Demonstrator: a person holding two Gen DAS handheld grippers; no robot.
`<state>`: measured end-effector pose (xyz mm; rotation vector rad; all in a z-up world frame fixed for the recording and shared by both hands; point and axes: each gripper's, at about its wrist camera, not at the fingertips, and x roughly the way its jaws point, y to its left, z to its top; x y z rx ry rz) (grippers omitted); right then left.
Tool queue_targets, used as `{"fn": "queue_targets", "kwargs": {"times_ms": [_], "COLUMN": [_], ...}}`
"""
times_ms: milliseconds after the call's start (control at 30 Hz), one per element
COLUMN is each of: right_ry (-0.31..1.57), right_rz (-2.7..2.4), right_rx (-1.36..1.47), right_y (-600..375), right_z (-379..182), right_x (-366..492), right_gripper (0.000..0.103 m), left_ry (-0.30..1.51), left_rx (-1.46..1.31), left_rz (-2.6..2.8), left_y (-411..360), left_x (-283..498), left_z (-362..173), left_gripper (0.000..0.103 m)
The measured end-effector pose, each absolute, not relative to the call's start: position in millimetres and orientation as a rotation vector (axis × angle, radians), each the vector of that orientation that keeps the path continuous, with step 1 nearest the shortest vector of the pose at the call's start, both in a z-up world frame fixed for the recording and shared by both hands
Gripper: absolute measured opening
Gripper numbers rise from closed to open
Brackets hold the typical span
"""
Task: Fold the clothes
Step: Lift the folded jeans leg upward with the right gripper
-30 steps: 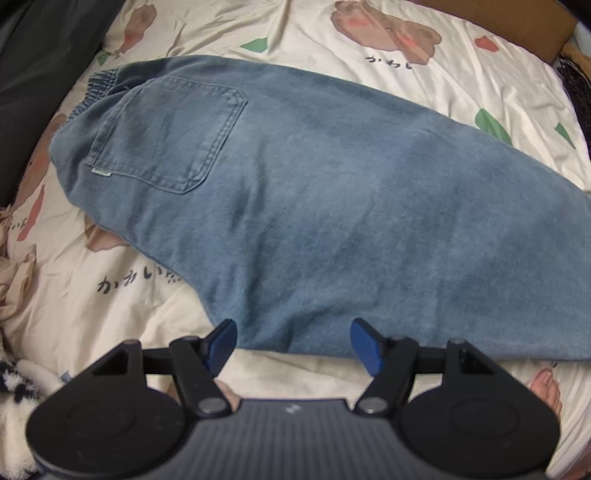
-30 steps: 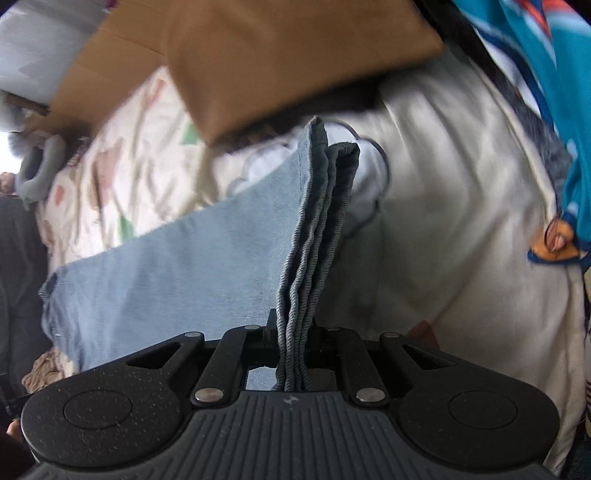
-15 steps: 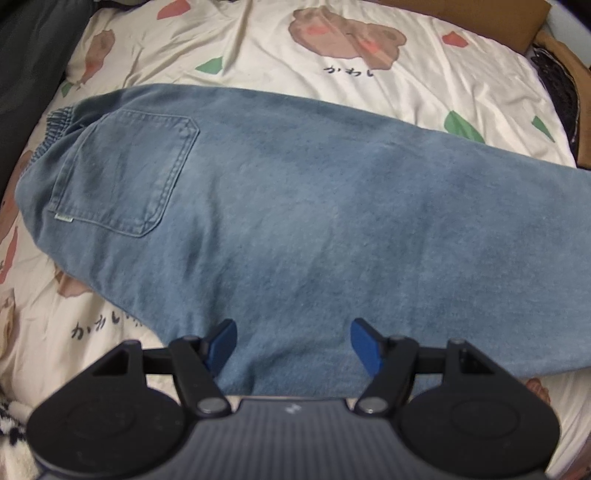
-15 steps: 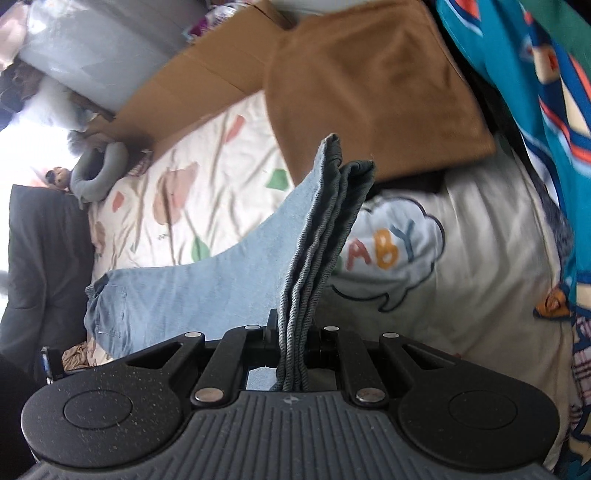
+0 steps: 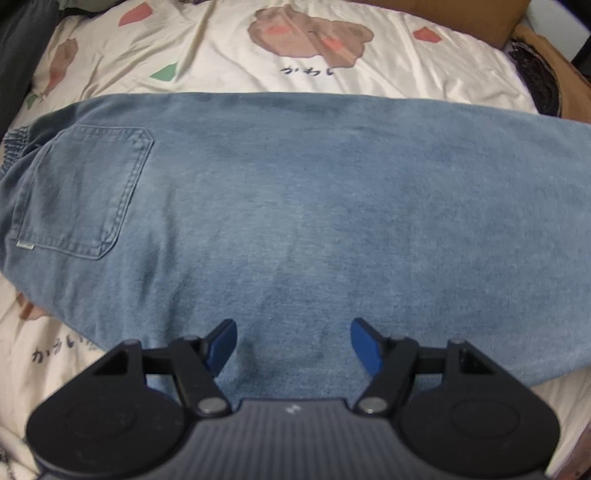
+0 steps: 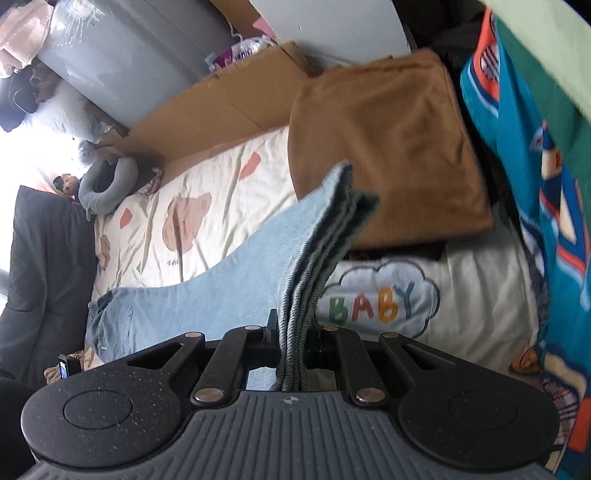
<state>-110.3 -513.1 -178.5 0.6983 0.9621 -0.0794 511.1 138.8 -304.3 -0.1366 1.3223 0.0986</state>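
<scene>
Lying flat on the bed (image 5: 369,74), blue jeans (image 5: 314,192) (back pocket left), left tool (image 5: 293,343) spread apart above them, right tool (image 6: 293,354) clamped on their stacked hems.

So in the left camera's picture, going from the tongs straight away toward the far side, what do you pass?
Left tongs, open → jeans lying flat → cream bedsheet → brown bear print on the sheet → brown cardboard at the far edge.

Blue jeans (image 5: 295,206) flat on bed
</scene>
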Motion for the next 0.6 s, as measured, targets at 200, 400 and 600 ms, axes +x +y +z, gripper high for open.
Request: {"fn": "queue_targets", "kwargs": {"times_ms": [200,400,600], "right_ry": [0.947,0.933,0.901], "right_rz": [-0.126,-0.181,-0.247], "right_rx": [0.661,0.618,0.567], "right_y": [-532,-557,-582], "right_z": [-156,-132,-96], "right_x": [-112,-119,-120], "right_gripper": [0.008,0.008,0.008], "left_ry": [1.300,1.281,1.255], "left_rx": [-0.172,-0.197,-0.264], "left_rz": [0.011,-0.118,-0.268], "left_y": [128,109,93], "left_x": [518,526,535], "left_z": [-301,-299,-299], "left_gripper": [0.070,0.061,0.032]}}
